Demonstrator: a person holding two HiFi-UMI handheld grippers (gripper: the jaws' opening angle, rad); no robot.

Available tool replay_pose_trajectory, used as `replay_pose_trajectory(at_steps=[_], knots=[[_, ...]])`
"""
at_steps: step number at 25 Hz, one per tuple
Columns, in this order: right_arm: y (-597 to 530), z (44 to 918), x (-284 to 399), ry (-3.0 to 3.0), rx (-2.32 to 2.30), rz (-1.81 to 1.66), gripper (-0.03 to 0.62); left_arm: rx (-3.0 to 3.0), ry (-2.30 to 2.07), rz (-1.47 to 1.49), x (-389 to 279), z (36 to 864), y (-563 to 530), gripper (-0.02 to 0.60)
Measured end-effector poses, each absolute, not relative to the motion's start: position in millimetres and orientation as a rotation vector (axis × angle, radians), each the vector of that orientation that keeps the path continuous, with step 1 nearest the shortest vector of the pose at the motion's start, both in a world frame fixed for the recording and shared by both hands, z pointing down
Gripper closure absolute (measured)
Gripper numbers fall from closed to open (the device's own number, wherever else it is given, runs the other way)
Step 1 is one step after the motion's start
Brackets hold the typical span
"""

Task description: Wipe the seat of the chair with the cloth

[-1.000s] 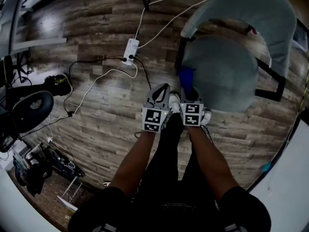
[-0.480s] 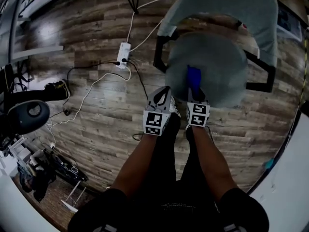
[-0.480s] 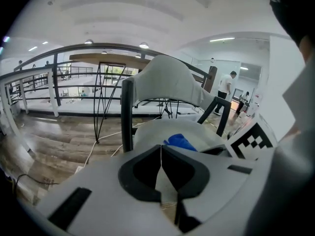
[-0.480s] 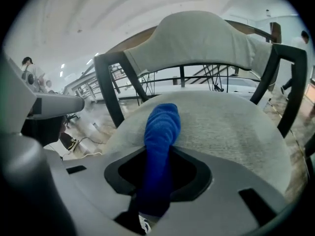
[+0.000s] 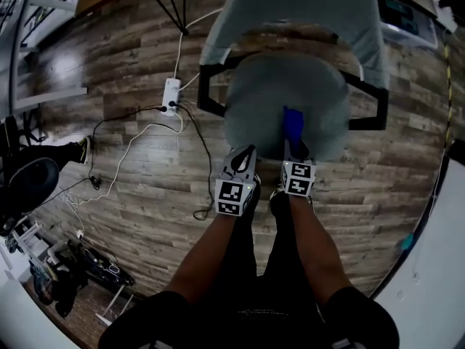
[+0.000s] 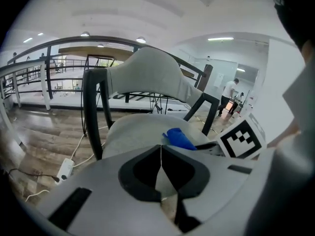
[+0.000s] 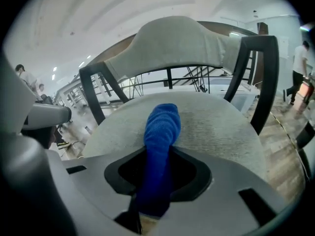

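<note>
A grey cushioned chair seat (image 5: 283,100) with a black frame and grey backrest (image 5: 290,13) stands in front of me. My right gripper (image 5: 294,145) is shut on a blue cloth (image 5: 292,126), and the cloth lies out over the near part of the seat (image 7: 216,127). In the right gripper view the blue cloth (image 7: 160,141) runs up between the jaws onto the cushion. My left gripper (image 5: 243,155) hangs at the seat's near left edge, jaws shut with nothing between them. The left gripper view shows the cloth (image 6: 179,139) off to its right.
A white power strip (image 5: 171,97) and loose cables (image 5: 138,137) lie on the wooden floor left of the chair. Black chair arms (image 5: 363,115) flank the seat. A dark office chair (image 5: 29,184) and clutter sit at far left. My legs and feet stand just below the seat.
The chair has come closer and more central in the head view. My right gripper has carried the blue cloth from the seat's left edge onto the cushion. The left gripper has kept beside it.
</note>
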State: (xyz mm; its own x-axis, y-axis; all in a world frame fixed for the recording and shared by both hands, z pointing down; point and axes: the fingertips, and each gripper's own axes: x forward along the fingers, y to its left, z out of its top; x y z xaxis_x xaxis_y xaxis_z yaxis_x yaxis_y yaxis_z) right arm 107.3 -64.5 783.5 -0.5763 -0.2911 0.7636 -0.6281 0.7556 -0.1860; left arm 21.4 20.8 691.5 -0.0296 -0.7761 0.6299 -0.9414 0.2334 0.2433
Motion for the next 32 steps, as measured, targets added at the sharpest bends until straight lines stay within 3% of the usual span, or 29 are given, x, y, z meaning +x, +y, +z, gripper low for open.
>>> replay_pose_trajectory(at_steps=[14, 32], knots=[[-110, 783, 183, -2.170, 0.823, 0.590, 0.481, 1.656, -1.774, 0.337, 83, 691, -6, 0.571], [-156, 790, 253, -2.131, 0.993, 0.598, 0.480, 1.683, -1.780, 0.372, 107, 685, -24, 0.571]])
